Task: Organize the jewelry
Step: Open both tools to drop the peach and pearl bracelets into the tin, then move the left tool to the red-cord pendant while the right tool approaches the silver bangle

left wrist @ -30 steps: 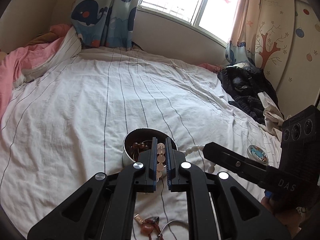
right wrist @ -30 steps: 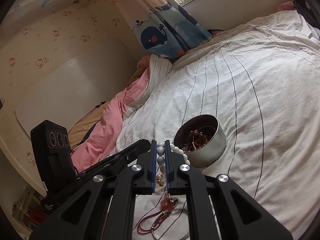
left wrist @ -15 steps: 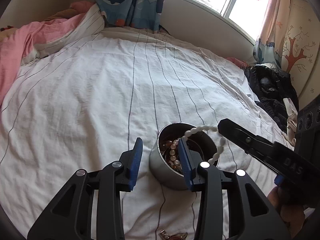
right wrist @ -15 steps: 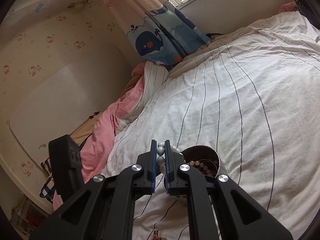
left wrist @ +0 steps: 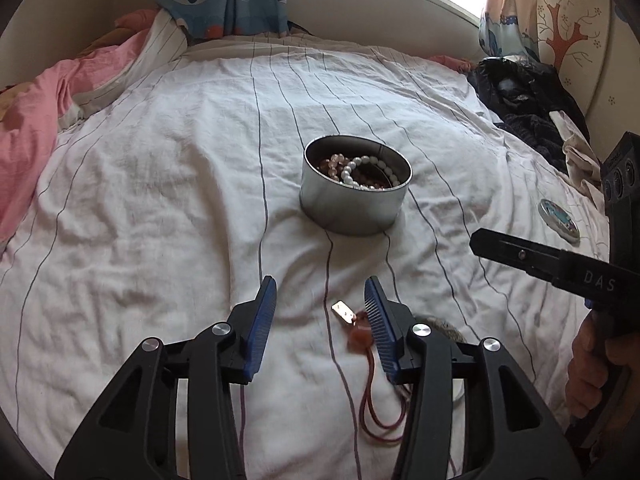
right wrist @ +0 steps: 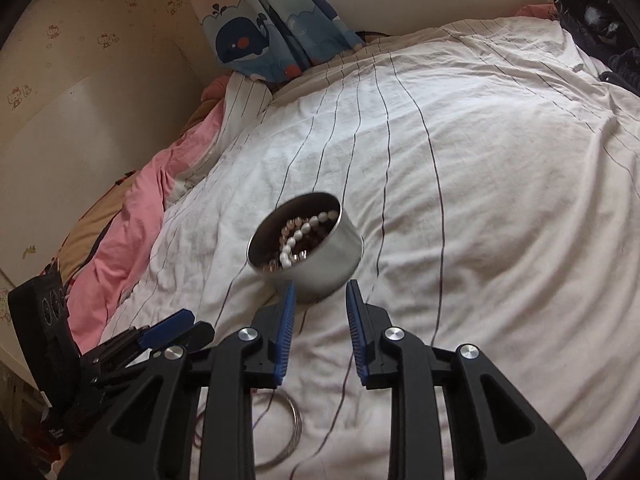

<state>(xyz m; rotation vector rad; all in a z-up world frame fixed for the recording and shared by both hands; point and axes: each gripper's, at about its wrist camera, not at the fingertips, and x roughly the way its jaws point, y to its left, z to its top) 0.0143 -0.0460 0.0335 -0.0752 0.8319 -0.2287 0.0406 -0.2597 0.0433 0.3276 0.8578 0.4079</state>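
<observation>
Left wrist view: your left tool (left wrist: 320, 300) hung over the white bedsheet with thin dark stripes (left wrist: 160, 208), its two blue-padded jaws standing moderately apart after having just been opening, with nothing gripped. Between and just below the jaws lay a reddish-brown cord necklace with an amber pendant and a small metal tag (left wrist: 352, 328), resting loose on the sheet and touching neither pad as far as could be seen. Further ahead stood the round silver metal tin (left wrist: 352, 204), upright on the bed. Inside it lay a white pearl bead bracelet (left wrist: 360, 170) on top of pinkish and dark brown beads. At the right edge, your right tool (left wrist: 492, 246) reached in from the side, held in your hand (left wrist: 592, 372). A small round blue-patterned lid (left wrist: 559, 221) lay on the sheet beyond it.

Right wrist view: your right tool (right wrist: 320, 300) had its jaws slightly apart, having just been opening, and held nothing. The tin (right wrist: 320, 256) sat just ahead of the fingertips, the white beads (right wrist: 300, 236) inside it. A thin silver wire hoop (right wrist: 286, 436) lay on the sheet beneath the tool. Your left tool (right wrist: 176, 332) showed at the lower left.
</observation>
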